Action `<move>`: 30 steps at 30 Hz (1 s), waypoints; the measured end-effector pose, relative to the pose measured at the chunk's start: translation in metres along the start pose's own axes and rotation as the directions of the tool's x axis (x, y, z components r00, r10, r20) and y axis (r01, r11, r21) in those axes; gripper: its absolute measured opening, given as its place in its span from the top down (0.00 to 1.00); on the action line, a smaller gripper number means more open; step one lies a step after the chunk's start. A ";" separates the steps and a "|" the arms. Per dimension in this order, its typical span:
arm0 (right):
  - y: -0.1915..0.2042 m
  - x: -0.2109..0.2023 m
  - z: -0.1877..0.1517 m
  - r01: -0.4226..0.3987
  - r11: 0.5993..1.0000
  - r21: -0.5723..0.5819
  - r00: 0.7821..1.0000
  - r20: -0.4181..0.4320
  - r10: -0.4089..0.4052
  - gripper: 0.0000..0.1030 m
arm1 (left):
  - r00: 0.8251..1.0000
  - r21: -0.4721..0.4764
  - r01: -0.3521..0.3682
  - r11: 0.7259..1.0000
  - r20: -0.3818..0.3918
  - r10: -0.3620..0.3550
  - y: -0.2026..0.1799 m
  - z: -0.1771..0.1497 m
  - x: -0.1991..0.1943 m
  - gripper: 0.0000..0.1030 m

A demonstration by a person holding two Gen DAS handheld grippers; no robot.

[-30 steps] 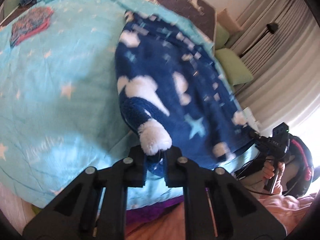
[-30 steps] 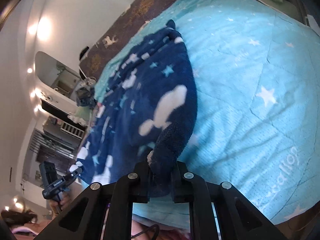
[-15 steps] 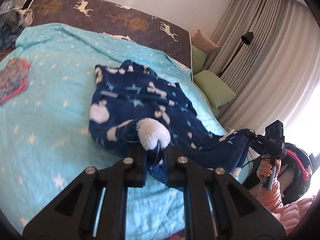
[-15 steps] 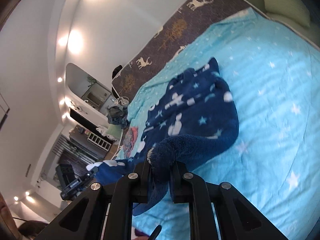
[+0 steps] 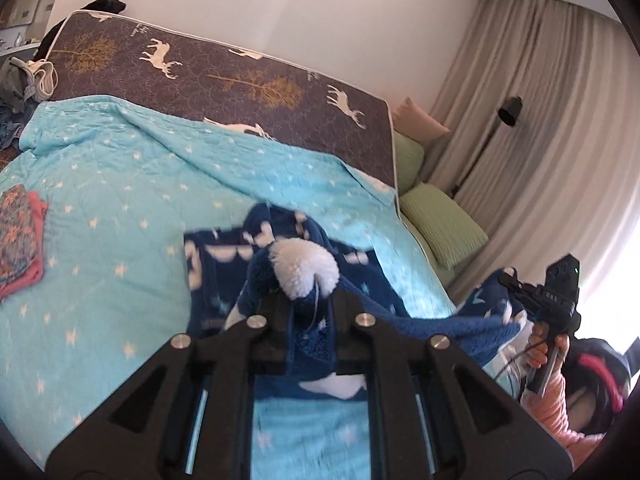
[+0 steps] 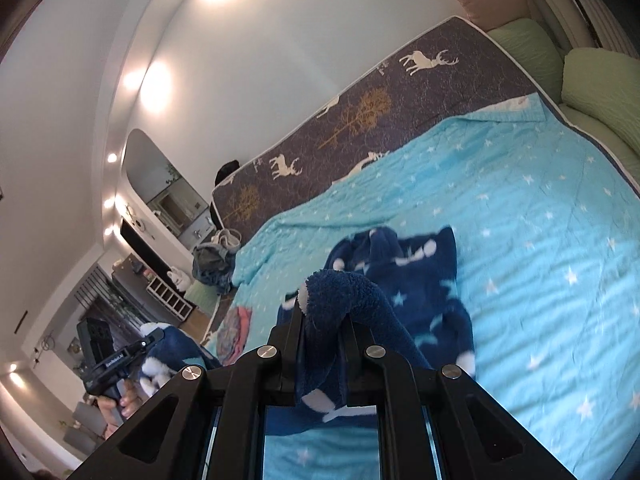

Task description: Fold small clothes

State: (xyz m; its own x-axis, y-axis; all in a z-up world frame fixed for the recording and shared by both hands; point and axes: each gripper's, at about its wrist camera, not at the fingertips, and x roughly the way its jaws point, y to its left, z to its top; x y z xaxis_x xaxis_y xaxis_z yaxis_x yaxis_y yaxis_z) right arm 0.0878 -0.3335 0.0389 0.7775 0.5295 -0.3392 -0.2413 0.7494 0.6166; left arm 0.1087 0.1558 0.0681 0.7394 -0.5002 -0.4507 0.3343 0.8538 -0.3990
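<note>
Lifted off the bed, the fleece garment is held clamped by left gripper and right gripper, ready for folding.

Wide stretches of the turquoise star-print quilt lie open on either side of the crumpled navy fleece garment. A folded pink patterned cloth occupies the left edge; green ribbed pillows crowd the right side.

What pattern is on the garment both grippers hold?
Navy fleece garment with white clouds and pale stars; clearest in the right wrist view.
</note>
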 end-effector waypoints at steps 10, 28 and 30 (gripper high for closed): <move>-0.048 0.095 0.080 0.100 0.994 0.041 0.995 0.006 -0.101 0.89 | 0.993 -0.080 -0.119 0.990 -0.030 0.117 0.040 0.065 0.109 0.87; -0.182 0.260 0.073 0.348 0.919 0.184 0.905 -0.323 -0.277 0.82 | 0.891 -0.033 -0.293 0.956 -0.372 0.260 0.120 0.051 0.304 0.77; -0.171 0.251 0.081 0.356 0.924 0.138 0.898 -0.323 -0.297 0.81 | 0.905 -0.039 -0.270 0.962 -0.352 0.240 0.118 0.059 0.293 0.68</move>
State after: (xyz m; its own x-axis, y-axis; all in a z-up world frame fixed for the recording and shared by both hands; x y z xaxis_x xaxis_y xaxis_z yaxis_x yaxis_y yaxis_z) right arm 0.3712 -0.3610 -0.0943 0.5828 0.3812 -0.7177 0.1333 0.8263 0.5472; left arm 0.3997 0.1184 -0.0641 0.5437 -0.2985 -0.7844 0.0992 0.9509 -0.2932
